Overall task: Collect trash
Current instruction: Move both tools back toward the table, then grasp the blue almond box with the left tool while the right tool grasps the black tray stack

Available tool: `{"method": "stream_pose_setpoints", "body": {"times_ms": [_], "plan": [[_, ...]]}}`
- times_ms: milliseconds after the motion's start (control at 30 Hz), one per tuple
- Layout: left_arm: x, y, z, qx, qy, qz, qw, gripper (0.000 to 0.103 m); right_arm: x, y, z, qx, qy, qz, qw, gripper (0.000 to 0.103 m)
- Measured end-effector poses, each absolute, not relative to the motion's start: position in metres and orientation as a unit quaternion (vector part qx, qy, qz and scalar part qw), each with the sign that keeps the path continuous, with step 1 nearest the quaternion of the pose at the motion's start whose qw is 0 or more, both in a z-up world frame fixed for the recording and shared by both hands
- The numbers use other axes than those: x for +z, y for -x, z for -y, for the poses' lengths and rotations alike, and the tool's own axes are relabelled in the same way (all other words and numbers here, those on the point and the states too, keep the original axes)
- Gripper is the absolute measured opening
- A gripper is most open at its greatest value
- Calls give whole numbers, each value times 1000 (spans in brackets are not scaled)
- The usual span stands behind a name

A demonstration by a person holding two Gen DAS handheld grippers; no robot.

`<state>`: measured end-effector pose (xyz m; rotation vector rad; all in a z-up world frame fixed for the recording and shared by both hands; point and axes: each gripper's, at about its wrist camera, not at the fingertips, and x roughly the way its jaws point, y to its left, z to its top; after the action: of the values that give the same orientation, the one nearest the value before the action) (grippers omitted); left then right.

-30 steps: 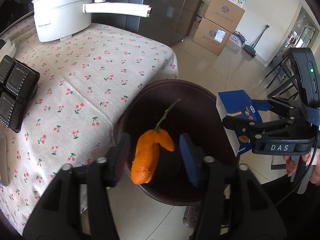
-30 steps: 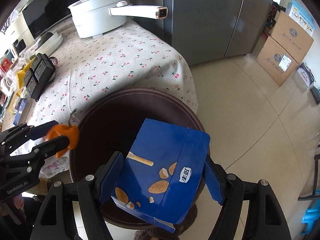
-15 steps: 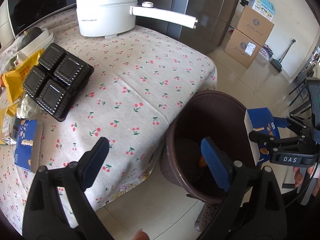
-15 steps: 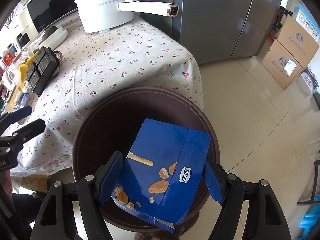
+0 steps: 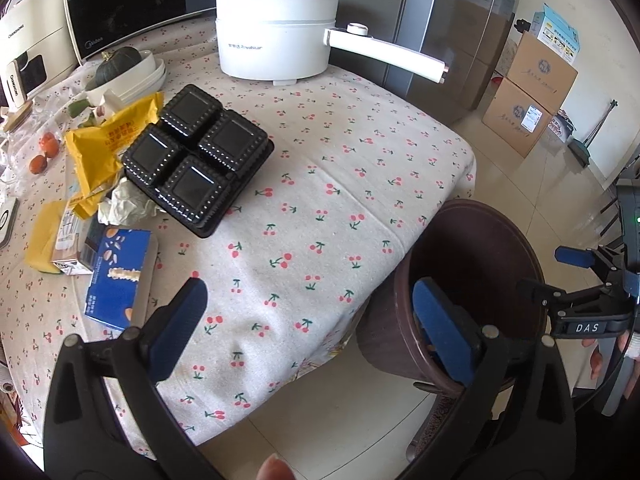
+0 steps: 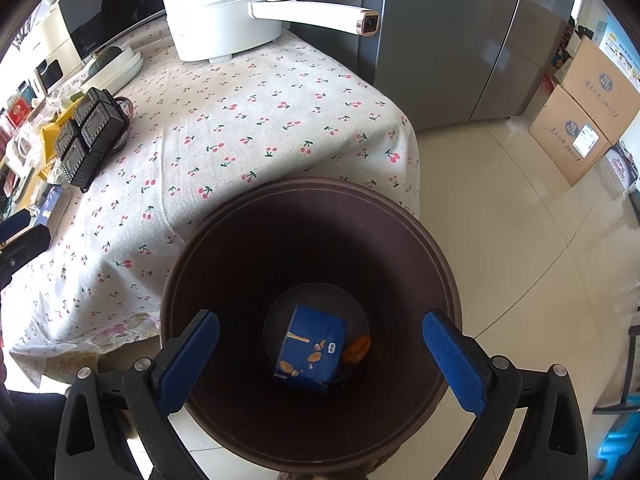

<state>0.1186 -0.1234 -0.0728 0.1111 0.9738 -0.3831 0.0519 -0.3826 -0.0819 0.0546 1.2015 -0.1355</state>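
Observation:
The brown trash bin (image 6: 304, 184) stands on the floor by the table corner. At its bottom lie a blue snack box (image 6: 312, 350) and an orange peel (image 6: 356, 350). My right gripper (image 6: 322, 320) hangs above the bin mouth, its jaws opening with nothing between them. My left gripper (image 5: 308, 292) hovers over the table's near edge, its jaws also opening and empty. On the table's left lie a black plastic tray (image 5: 196, 168), another blue box (image 5: 118, 276), a yellow wrapper (image 5: 108, 140) and crumpled paper (image 5: 124, 206). The bin (image 5: 480, 208) is at the right of the left wrist view.
A white electric pot (image 5: 276, 36) with a long handle stands at the back of the cherry-print tablecloth (image 5: 340, 160). A microwave (image 5: 120, 8) and a dish with a squash (image 5: 120, 68) sit far left. A grey fridge (image 6: 460, 40) and cardboard boxes (image 5: 532, 96) stand beyond.
The left gripper let the orange peel fall into the bin, swung away over the table and opened wide. The right gripper released the blue box, which now lies at the bin's bottom.

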Motion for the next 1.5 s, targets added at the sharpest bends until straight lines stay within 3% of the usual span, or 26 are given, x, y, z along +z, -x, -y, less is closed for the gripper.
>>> {"method": "stream_pose_setpoints", "body": {"times_ms": [1167, 1500], "plan": [[-60, -127, -30, -63, 5, -474, 878, 102, -33, -131, 240, 37, -14, -511, 859, 103], [-101, -155, -43, -59, -23, -519, 852, 102, -41, -159, 206, 48, -10, -520, 853, 103]]}}
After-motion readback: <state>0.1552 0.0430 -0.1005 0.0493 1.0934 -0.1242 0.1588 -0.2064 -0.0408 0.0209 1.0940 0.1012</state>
